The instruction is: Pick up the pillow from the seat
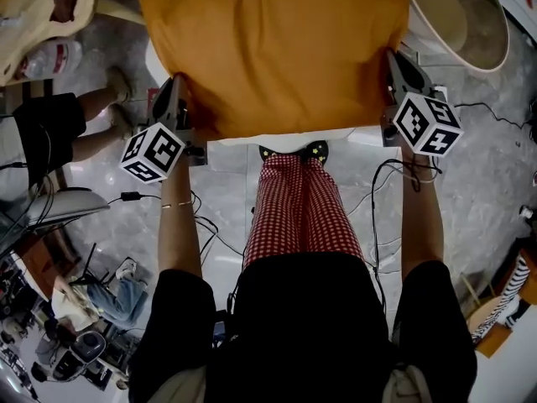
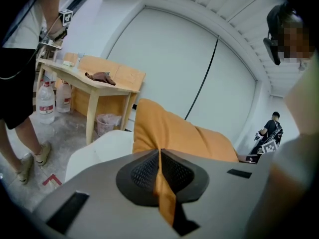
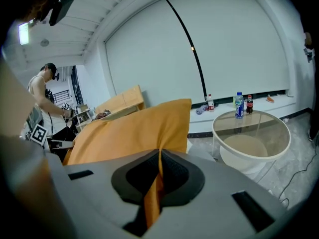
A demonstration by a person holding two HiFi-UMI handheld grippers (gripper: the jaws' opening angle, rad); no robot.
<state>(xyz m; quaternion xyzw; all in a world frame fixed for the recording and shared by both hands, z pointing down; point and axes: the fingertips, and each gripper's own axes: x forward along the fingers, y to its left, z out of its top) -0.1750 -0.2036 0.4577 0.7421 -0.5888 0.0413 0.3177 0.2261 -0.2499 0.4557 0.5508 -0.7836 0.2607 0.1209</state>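
An orange pillow (image 1: 277,44) hangs in the air between my two grippers, above the white seat (image 1: 294,138), whose front edge shows just below it. My left gripper (image 1: 180,99) is shut on the pillow's near left corner; in the left gripper view the orange fabric (image 2: 162,180) is pinched between the dark pads. My right gripper (image 1: 394,78) is shut on the near right corner, and the fabric (image 3: 154,188) runs between its pads too. In the gripper views the pillow (image 2: 184,133) (image 3: 134,128) stretches away ahead of the jaws.
A round glass-topped table (image 3: 251,128) with bottles (image 3: 239,105) stands to the right. A wooden table (image 2: 94,83) stands at the left, with a person (image 2: 22,78) next to it and water jugs (image 2: 46,101) below. Cables (image 1: 386,225) lie on the floor. My legs (image 1: 298,208) are below the seat.
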